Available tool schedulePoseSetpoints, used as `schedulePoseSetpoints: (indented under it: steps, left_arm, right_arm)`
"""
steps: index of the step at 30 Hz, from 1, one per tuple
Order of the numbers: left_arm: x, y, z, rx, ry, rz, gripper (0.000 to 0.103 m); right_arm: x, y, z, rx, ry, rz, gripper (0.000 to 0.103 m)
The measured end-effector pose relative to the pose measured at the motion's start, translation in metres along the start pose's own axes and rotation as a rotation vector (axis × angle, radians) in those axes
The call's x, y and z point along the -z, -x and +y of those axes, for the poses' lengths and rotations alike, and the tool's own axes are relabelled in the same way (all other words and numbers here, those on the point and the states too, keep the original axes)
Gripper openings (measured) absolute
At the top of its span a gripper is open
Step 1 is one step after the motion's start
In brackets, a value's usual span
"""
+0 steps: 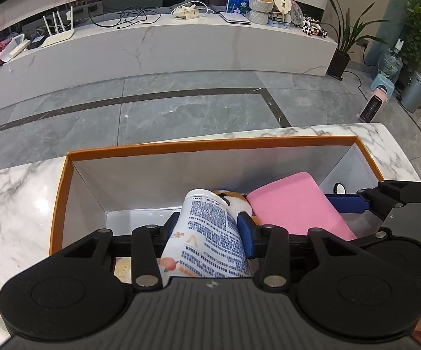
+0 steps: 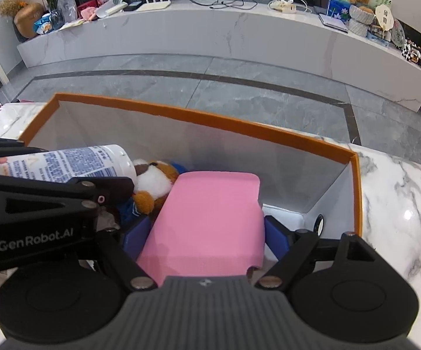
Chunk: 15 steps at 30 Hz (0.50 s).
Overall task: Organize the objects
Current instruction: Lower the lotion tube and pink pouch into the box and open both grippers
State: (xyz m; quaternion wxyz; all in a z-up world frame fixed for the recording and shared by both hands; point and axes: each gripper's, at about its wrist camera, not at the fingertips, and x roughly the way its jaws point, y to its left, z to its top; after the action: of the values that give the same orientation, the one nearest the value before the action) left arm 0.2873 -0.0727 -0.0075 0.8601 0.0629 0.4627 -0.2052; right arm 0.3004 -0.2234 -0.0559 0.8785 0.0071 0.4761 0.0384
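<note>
On a marble desk [image 1: 12, 198] facing a TV console [image 1: 181, 43], the left claw [image 1: 207, 230] grips a bottle [image 1: 207, 233] and the right claw [image 2: 207, 236] a pink block [image 2: 207, 221] inside an orange-rimmed box [image 2: 198, 116].

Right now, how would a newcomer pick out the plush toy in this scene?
Find the orange-rimmed box on the marble table. Inside, between the white printed bottle in the left hand-held gripper and the pink block in the right hand-held gripper, lies the plush toy: the only furry, brown-and-white item.

The bottle [image 1: 207, 233] hides most of the plush toy [image 1: 234, 199] in the left view. The pink block [image 2: 207, 221] covers the box [image 2: 353, 180] floor; a small round object [image 2: 319, 224] there stays unidentifiable.
</note>
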Motion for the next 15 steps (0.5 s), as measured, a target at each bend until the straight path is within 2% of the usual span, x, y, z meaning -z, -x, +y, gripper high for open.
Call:
schedulePoseSetpoints:
  steps: [15]
  left_arm:
    - [-0.0009,-0.0015,0.0005,-0.006,0.009,-0.004,0.049]
  right_arm:
    - [-0.0024,-0.0101,-0.0018,0.001,-0.005,0.052,0.084]
